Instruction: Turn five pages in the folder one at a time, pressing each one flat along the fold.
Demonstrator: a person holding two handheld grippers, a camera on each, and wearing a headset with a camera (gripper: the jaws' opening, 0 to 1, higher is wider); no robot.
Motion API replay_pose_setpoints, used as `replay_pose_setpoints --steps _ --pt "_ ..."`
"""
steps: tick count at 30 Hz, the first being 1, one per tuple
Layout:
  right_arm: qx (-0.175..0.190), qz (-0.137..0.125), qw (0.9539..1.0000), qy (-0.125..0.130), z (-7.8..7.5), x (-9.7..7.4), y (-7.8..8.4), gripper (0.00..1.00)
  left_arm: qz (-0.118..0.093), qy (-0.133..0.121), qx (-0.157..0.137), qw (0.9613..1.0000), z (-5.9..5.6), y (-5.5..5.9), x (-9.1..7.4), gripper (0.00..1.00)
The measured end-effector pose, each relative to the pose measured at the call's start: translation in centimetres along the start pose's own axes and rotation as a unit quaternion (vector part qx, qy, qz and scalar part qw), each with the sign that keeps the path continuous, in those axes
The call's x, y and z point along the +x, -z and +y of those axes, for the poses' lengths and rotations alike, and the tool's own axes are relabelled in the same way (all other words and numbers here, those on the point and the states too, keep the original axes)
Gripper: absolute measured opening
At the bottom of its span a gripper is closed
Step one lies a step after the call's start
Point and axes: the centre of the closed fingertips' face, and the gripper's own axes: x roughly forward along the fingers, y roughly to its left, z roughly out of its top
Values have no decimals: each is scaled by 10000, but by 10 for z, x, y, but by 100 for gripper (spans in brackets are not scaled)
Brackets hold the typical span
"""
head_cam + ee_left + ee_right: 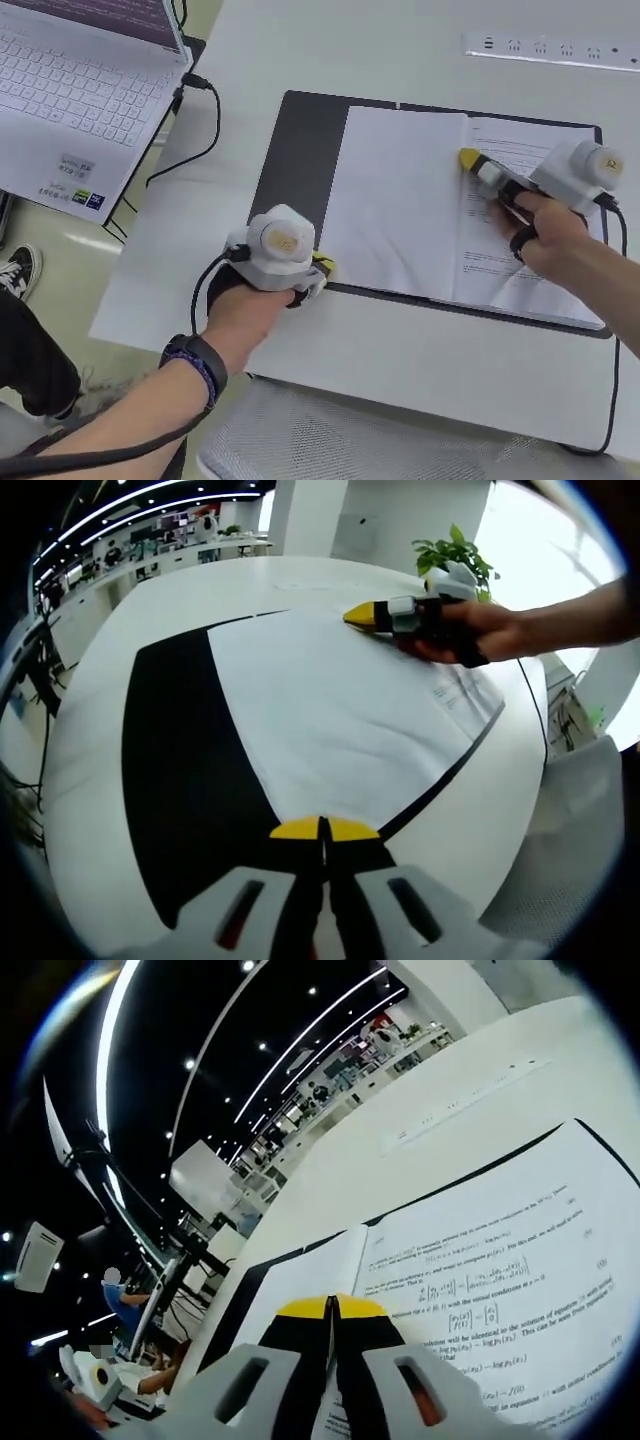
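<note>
A black folder (pixel 300 160) lies open on the white desk, with a blank white page (pixel 395 200) on its left half and a printed page (pixel 500 250) on the right. My left gripper (pixel 322 265) is shut with nothing in it, its yellow tips at the folder's near edge by the blank page's lower left corner (pixel 325 829). My right gripper (pixel 468 158) is shut too, its yellow tips resting on the fold near the top of the pages (pixel 330 1307). In the left gripper view the right gripper (pixel 362 615) shows at the page's far side.
An open white laptop (pixel 70 90) sits at the far left with a black cable (pixel 205 110) running toward the folder. A white power strip (pixel 550 48) lies at the back right. The desk's near edge runs just below the folder, above a grey chair (pixel 350 440).
</note>
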Motion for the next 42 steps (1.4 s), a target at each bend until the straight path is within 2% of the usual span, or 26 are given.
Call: replay_pose_setpoints --steps 8,15,23,29,37,42 --pt "80 -149 9998 106 -1 10 -11 0 6 16 18 10000 0 0 0 0" --pt "23 -119 9998 154 -15 32 -26 0 -4 32 -30 10000 0 -1 0 0" --pt "236 -382 9987 244 -28 46 -41 0 1 56 -49 10000 0 -1 0 0" --pt "285 -455 9982 251 -34 53 -47 0 4 76 -43 10000 -2 -2 -3 0" --pt "141 -343 9992 140 -33 53 -44 0 13 77 -38 10000 -7 -4 -10 0" --pt "-3 -75 9998 -164 -24 45 -32 0 30 81 -27 10000 -9 -5 -12 0"
